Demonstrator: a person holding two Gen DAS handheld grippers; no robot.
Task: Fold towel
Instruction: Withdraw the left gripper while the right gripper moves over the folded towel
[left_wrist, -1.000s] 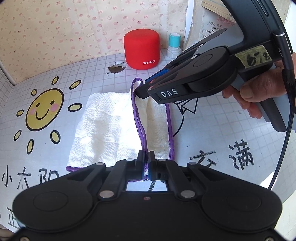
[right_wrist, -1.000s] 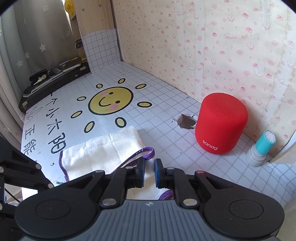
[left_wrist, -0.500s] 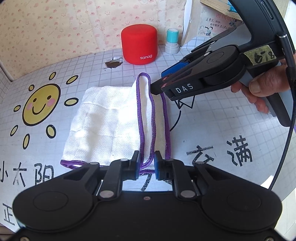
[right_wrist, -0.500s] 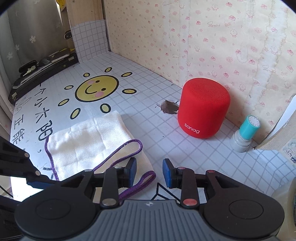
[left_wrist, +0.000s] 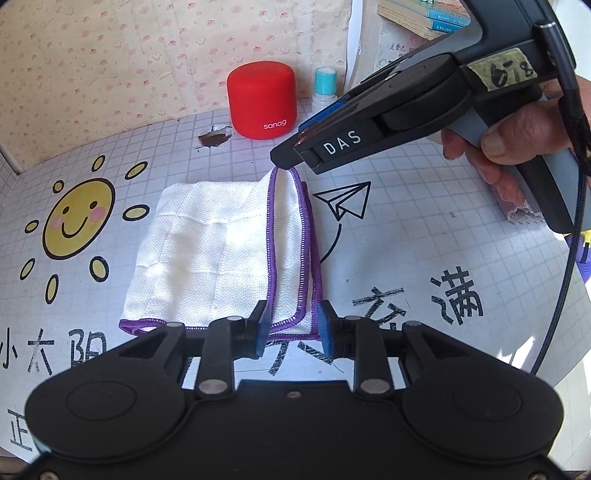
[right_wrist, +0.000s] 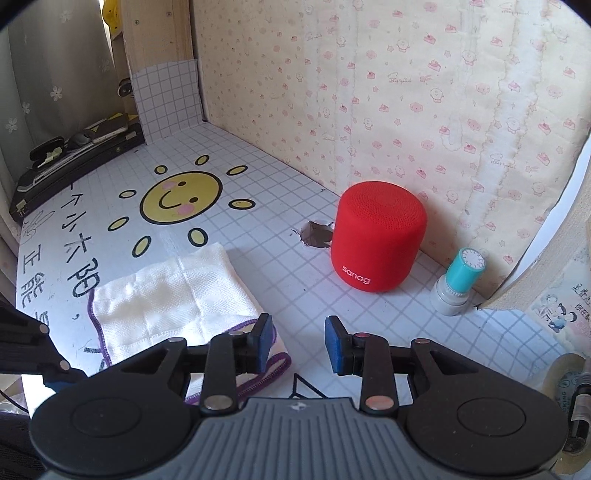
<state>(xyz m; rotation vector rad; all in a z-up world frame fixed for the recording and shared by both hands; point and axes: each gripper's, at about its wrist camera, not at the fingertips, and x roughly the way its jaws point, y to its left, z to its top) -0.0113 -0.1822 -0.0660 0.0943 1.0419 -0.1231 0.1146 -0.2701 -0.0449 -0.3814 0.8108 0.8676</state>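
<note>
A white towel (left_wrist: 207, 258) with purple edging lies folded on the gridded mat (left_wrist: 406, 229), its hemmed edges stacked on the right side. My left gripper (left_wrist: 293, 328) is at the towel's near edge. Its jaws are opening, and the purple hem lies loose between the pads without being pressed. Over the far corner hovers my right gripper (left_wrist: 284, 162), held by a person's hand (left_wrist: 517, 140). In the right wrist view the right gripper (right_wrist: 299, 343) is open over bare mat, with the towel (right_wrist: 166, 299) just left of its left finger.
A red speaker (right_wrist: 376, 240) and a teal-capped stamp (right_wrist: 458, 280) stand by the papered back wall. A torn hole (right_wrist: 317, 234) marks the mat beside the speaker. A black case (right_wrist: 74, 158) lies at the far left, and books (left_wrist: 417, 18) sit at the back right.
Both grippers were shut on the towel's purple edge a second ago. Both have opened and let go, and the folded edge has dropped flat onto the mat.
</note>
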